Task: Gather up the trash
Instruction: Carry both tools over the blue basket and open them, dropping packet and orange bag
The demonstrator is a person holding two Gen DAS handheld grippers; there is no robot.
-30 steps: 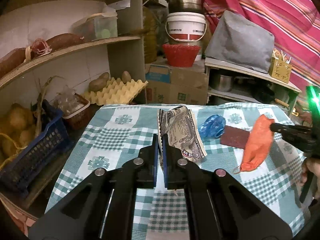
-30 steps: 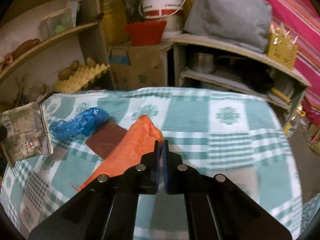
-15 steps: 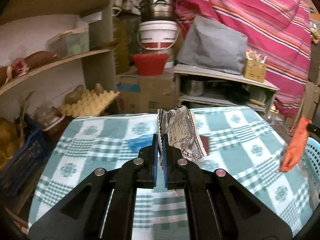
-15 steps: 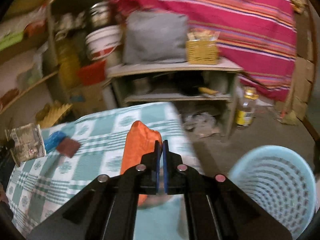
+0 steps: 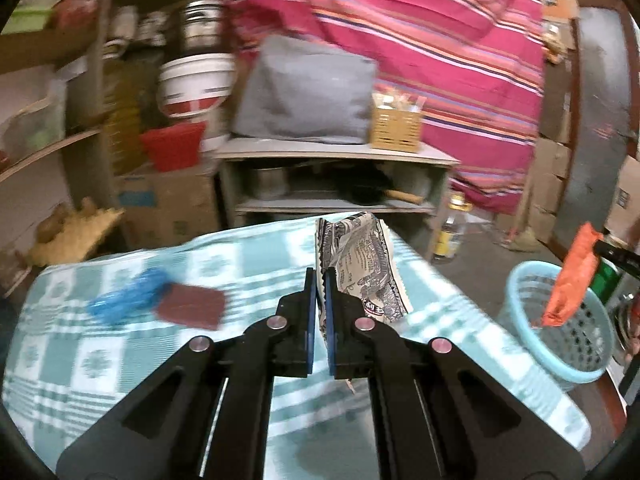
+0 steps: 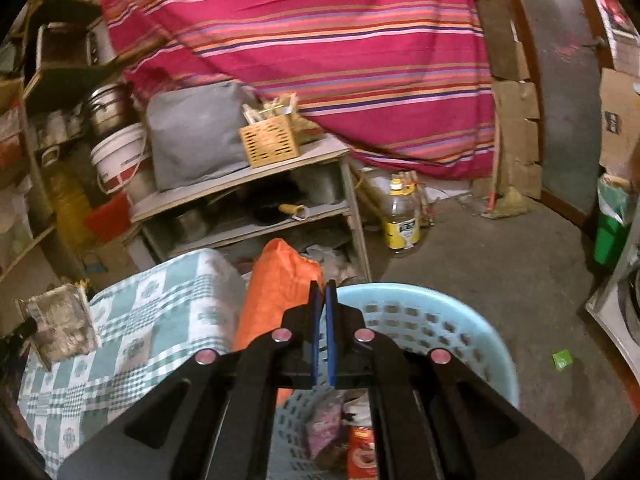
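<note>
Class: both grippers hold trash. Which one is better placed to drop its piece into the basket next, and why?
Right. The right gripper holds the orange wrapper over the blue basket; the left gripper holds its printed wrapper above the table.

A teal-and-white checked cloth (image 5: 224,264) covers the counter. On it lie a blue plastic wrapper (image 5: 130,296) and a maroon pad (image 5: 190,306). The basket (image 6: 460,328) is pale blue, the held wrapper (image 6: 276,292) orange, the far curtain (image 6: 320,48) pink-striped.

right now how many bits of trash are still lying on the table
2: a blue wrapper and a brown packet touching it, on the table's left side. The grippers may hide others.
</note>
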